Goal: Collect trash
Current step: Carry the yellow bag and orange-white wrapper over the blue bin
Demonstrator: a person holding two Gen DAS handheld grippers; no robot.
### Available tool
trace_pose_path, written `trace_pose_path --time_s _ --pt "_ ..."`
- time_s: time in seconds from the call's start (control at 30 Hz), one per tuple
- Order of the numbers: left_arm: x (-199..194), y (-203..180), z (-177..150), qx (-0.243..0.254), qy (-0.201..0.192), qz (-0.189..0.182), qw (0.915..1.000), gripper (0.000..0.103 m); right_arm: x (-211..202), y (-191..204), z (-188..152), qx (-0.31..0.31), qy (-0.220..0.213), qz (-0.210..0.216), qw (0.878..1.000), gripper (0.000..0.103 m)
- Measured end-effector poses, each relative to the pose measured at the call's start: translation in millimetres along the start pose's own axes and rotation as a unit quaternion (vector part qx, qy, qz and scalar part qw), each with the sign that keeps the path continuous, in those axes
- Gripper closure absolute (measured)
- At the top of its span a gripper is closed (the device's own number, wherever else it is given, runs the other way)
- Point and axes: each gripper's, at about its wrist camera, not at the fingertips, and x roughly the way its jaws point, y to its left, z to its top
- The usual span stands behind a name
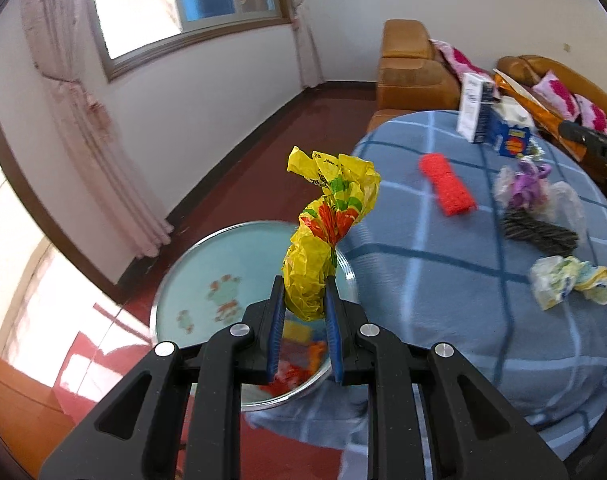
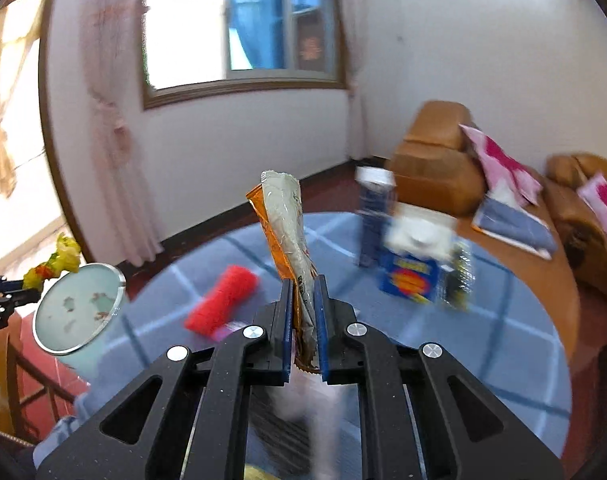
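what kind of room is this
Most likely a home living room: tan leather sofas with pink cushions, a curtained window, and a round table under a blue checked cloth strewn with wrappers.

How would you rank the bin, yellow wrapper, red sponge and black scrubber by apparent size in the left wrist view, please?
1. bin
2. yellow wrapper, enlarged by nearness
3. red sponge and black scrubber: too alike to rank
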Motion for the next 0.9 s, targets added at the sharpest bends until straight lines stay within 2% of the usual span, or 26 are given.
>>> trace_pose_path --time_s 0.23,0.53,0.9 --pt "-4 34 -11 -0.014 0.005 0.033 0.9993 0.084 36 66 12 -0.058 0.005 0.055 0.997 0.092" --pt "-4 64 -23 -0.028 0.010 0.062 0.9976 0.084 61 139 8 -0.139 0.008 0.092 0.986 0.092" --pt "2 72 -34 -0.030 0.019 0.069 0.9970 0.084 77 182 -5 -0.202 0.011 0.118 0.972 0.092"
